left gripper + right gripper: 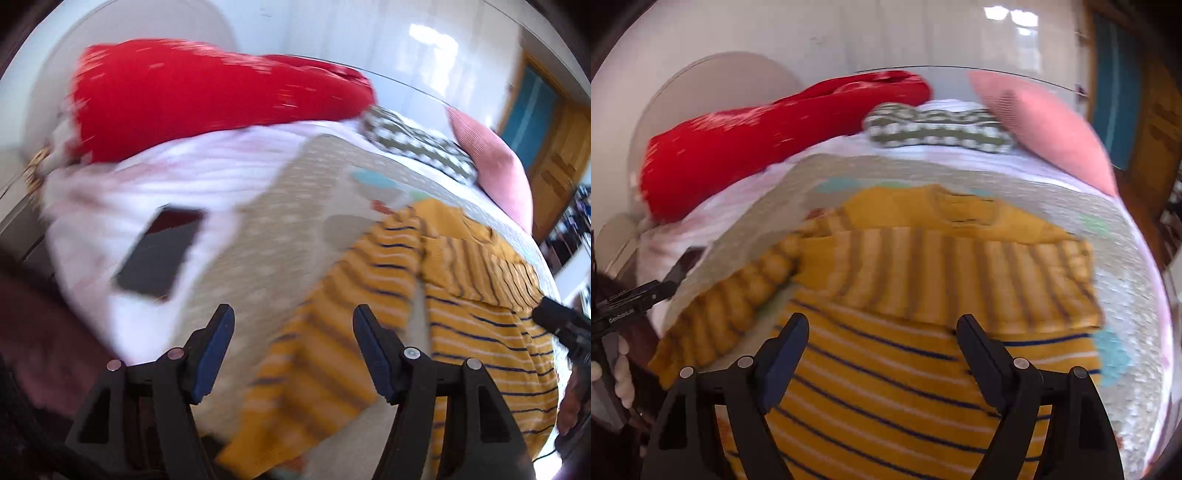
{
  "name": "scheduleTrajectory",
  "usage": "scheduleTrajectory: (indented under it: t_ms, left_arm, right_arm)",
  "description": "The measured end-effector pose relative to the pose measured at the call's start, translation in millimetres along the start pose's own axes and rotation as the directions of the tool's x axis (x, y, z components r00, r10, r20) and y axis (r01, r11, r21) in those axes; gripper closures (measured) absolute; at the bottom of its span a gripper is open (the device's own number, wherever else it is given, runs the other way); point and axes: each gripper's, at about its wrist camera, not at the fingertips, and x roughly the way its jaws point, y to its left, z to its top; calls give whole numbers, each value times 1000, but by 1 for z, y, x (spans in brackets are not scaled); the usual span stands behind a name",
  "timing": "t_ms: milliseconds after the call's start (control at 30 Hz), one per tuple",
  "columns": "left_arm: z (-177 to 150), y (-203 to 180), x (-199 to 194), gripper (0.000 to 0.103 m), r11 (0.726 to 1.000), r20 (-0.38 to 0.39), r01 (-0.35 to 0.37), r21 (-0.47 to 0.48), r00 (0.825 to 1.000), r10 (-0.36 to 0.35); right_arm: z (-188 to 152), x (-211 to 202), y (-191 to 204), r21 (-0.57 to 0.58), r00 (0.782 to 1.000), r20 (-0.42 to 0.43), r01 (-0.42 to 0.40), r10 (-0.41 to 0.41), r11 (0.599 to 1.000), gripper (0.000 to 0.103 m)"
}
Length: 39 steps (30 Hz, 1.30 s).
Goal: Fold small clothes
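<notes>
A small mustard-yellow sweater (905,373) with thin navy and white stripes lies flat on a beige patterned mat (1126,295). Its upper part looks folded over the body, and one sleeve (738,306) runs out to the left. My right gripper (882,321) hovers open over the sweater's lower body with nothing between its fingers. My left gripper (293,314) is open too, above the mat beside the sweater (480,332) and its sleeve (332,350). Each gripper shows at the edge of the other's view: right gripper (557,321), left gripper (631,295). Both views are blurred.
The mat lies on a white bedspread (184,173). A dark phone (159,254) rests on it at the left. Behind are a red pillow (207,92), a pink pillow (1041,125) and a green-and-white checked cloth (942,129). A wooden door (561,162) stands at the right.
</notes>
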Motion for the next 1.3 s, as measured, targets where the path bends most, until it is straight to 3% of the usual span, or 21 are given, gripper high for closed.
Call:
scheduleTrajectory:
  t_ms: [67, 167, 267, 367, 467, 500, 533, 567, 600, 633, 667, 767, 867, 933, 1000, 1100, 1167, 1200, 1233, 1267, 1300]
  left_arm:
    - [-15, 43, -20, 37, 995, 19, -42, -89, 999, 44]
    - [-32, 84, -43, 37, 983, 30, -72, -172, 996, 78]
    - [-46, 102, -53, 37, 973, 32, -61, -221, 997, 70]
    - [-50, 106, -54, 37, 972, 39, -50, -230, 997, 61]
    - [-50, 103, -54, 37, 975, 52, -47, -218, 997, 60]
    - [-49, 101, -53, 37, 976, 54, -41, -214, 997, 54]
    - [-48, 98, -53, 37, 977, 54, -35, -210, 997, 47]
    - [-48, 97, -54, 37, 978, 53, -32, -205, 998, 44]
    - [-46, 94, -53, 37, 980, 53, -26, -199, 998, 37]
    - [-46, 91, -53, 37, 981, 54, -18, -191, 998, 29]
    - [-44, 86, -53, 37, 984, 55, -11, -180, 998, 21]
    - [-38, 70, -49, 37, 989, 58, 20, -148, 998, -11]
    - [-34, 50, -42, 37, 992, 52, 50, -114, 998, -44]
    - [-31, 36, -36, 37, 993, 41, 74, -91, 997, -71]
    - [-27, 18, -28, 37, 992, 21, 106, -65, 994, -104]
    - [-20, -12, -11, 37, 987, -23, 161, -27, 987, -161]
    - [-16, -37, 6, 37, 979, -71, 205, 4, 976, -205]
    - [-15, -48, 14, 37, 974, -95, 225, 19, 970, -222]
    - [-15, -59, 23, 37, 969, -122, 243, 31, 964, -238]
    - [-16, -73, 34, 37, 963, -162, 265, 39, 953, -256]
    - [-19, -83, 43, 37, 958, -193, 283, 42, 943, -271]
  right_arm:
    - [-4, 22, 62, -88, 990, -48, -138, 134, 987, 22]
    - [-17, 51, 142, -152, 942, -141, -323, 303, 934, 26]
    - [-34, 74, 198, -203, 922, -192, -374, 337, 905, 26]
    - [-47, 92, 230, -168, 885, -262, -434, 384, 885, 26]
    - [-58, 111, 260, -185, 895, -307, -389, 323, 902, 26]
    - [-62, 117, 271, -203, 898, -322, -376, 301, 904, 35]
    - [-65, 123, 277, -223, 901, -329, -365, 283, 904, 56]
    - [-67, 126, 280, -244, 903, -343, -353, 260, 903, 97]
    - [-65, 131, 281, -259, 901, -370, -334, 227, 906, 99]
    - [-58, 128, 274, -247, 893, -379, -351, 243, 903, 99]
    - [-47, 123, 266, -251, 900, -363, -345, 242, 905, 99]
    - [-1, 88, 220, -311, 962, -226, -222, 155, 924, 99]
    - [52, 51, 131, -249, 995, -94, -45, 22, 967, 99]
    - [80, 31, 58, -175, 993, -27, 112, -118, 978, 99]
    - [96, 20, -14, -94, 969, -11, 244, -247, 965, 99]
    - [97, 24, -114, -4, 903, -67, 424, -423, 906, 98]
    - [84, 41, -163, -26, 833, -154, 534, -531, 845, 91]
    - [76, 44, -182, -38, 786, -172, 598, -594, 801, 85]
    - [66, 41, -195, -34, 753, -168, 640, -636, 768, 81]
    - [56, 35, -205, -1, 758, -159, 641, -633, 768, 67]
    - [46, 26, -213, 53, 782, -157, 616, -603, 786, 53]
